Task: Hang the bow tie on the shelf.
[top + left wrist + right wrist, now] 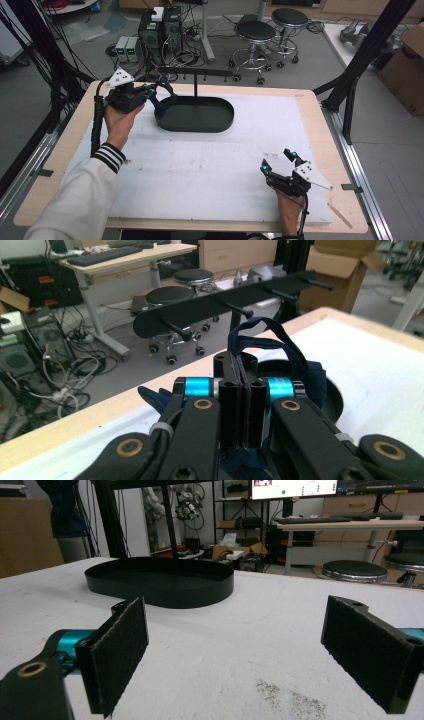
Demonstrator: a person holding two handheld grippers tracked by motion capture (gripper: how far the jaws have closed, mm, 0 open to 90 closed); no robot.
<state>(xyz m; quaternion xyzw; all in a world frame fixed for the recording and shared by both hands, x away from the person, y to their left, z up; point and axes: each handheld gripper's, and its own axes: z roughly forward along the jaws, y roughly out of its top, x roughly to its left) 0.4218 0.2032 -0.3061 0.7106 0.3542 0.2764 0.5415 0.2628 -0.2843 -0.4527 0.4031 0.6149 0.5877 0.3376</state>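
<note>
At the far left of the counter:
Left claw: jaws pressed together on the strap of a dark blue bag, held just above the left end of the tray.
Dark blue bag: strap looped above the jaws, its body hanging at the tray's edge.
Black oval tray: sat on the white mat with an upright post carrying a peg rack.
Right claw: jaws spread wide, holding nothing, low over the mat near the front right.

Two round stools, computer towers, cardboard box, possibly tangled cables
</note>
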